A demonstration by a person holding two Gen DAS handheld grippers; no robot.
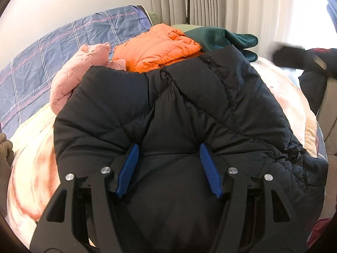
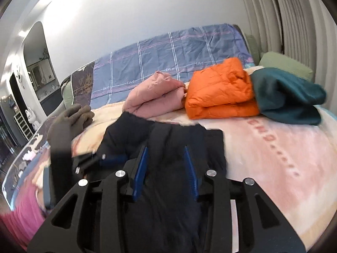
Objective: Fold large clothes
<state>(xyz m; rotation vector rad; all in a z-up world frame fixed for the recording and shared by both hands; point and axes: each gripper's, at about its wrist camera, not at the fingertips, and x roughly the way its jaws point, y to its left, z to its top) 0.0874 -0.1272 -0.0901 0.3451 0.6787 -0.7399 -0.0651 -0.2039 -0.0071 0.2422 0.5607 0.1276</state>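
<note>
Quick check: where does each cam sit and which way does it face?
Left wrist: sits on the left tongs, close over the black jacket, facing the curtains; own blue pads show, open.
Right wrist: sits on the right tongs, higher, facing the plaid headboard cover; own pads open, left tongs blurred at left.
Shared: black jacket, orange jacket, pink and teal garments.

Blue plaid sheet against white wall, pleated curtains, pink-and-cream blanket beneath.
</note>
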